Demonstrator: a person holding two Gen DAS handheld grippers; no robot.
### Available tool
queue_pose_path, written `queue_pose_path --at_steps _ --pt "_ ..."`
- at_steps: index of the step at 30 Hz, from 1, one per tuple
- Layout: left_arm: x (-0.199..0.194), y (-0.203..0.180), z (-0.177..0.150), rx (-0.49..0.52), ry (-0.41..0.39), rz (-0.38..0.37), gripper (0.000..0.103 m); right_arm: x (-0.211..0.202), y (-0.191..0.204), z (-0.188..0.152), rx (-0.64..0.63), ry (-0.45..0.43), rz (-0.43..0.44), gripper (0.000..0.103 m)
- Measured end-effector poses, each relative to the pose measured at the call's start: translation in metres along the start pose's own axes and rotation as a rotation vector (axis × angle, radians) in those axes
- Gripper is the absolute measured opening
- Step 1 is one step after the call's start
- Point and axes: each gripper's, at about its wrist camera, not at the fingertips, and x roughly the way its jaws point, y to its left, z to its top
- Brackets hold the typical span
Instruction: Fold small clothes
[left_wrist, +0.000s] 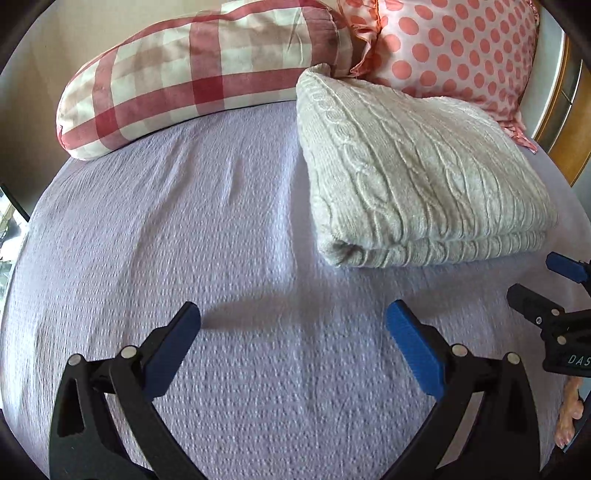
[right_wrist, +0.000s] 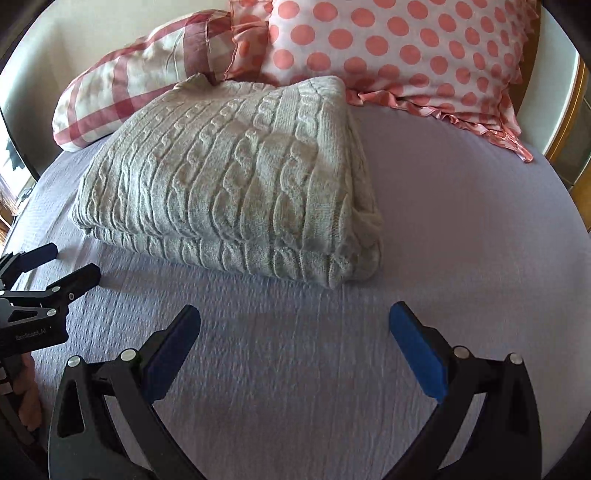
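"DAS" on right tool (left_wrist: 570, 266)

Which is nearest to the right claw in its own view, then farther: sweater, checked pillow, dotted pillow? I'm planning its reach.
From the right claw:
1. Sweater, folded, just ahead, slightly left.
2. Checked pillow, behind it, far left.
3. Dotted pillow, far right.
The pillows are too close to call.

Folded sweater (right_wrist: 229, 184) (tongs (right_wrist: 293, 332) agape)

Your folded sweater (left_wrist: 417, 177) lies on the bedspread (left_wrist: 207, 229), ahead of both grippers. Behind it, two pillows lean at the head of the bed: the checked pillow (left_wrist: 192, 74) left, the dotted pillow (left_wrist: 454, 48) right, touching it.
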Motion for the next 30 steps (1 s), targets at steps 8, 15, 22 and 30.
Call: queue_pose_path --at_steps 8,15,22,30 --pt "0.0 0.0011 0.0019 0.0 0.001 -0.019 0.101 0.0 -0.0015 -0.0012 0.004 -0.003 0.006 0.102" --pt "0.0001 0.0007 0.0018 0.0 0.001 -0.019 0.101 0.0 -0.0009 -0.0011 0.005 -0.003 0.005 0.102" --pt "0.0001 0.0007 0.0018 0.0 0.001 -0.019 0.101 -0.0001 -0.0009 -0.0011 0.005 -0.003 0.005 0.102" --pt "0.0 0.0007 0.0016 0.0 0.0 -0.018 0.101 -0.0001 -0.0009 -0.0012 0.006 -0.003 0.005 0.102"
